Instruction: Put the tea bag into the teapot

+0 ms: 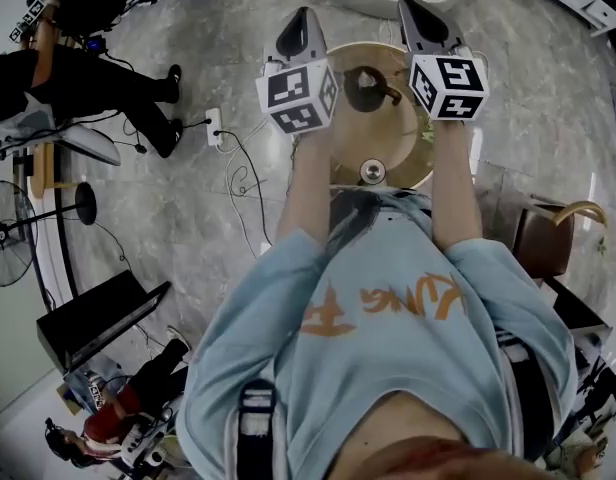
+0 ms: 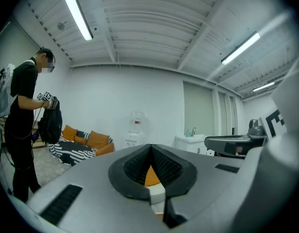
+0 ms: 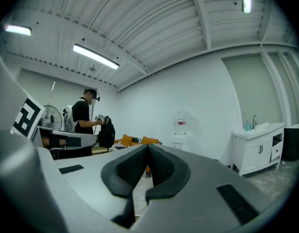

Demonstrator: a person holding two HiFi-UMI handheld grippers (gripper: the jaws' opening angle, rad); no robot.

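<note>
Both grey handheld tools, left gripper point(image 2: 150, 153) and right gripper point(image 3: 147, 152), are closed and empty above the small dark teapot point(image 1: 367, 87) on the round wooden table point(image 1: 409, 156); no tea bag shows, so a blind reach could knock the pot.

Round pale wooden table point(image 1: 403, 138), dark teapot point(image 1: 368, 86) on it, small round object point(image 1: 373, 172) at its near edge

a large white studio-like room: strip lights point(image 2: 76, 11) on a ribbed ceiling point(image 2: 149, 28) at upper left, an orange sofa point(image 2: 89, 141) lower left, a water dispenser point(image 2: 135, 127) centre, a sink cabinet point(image 3: 256, 149) at right.
</note>
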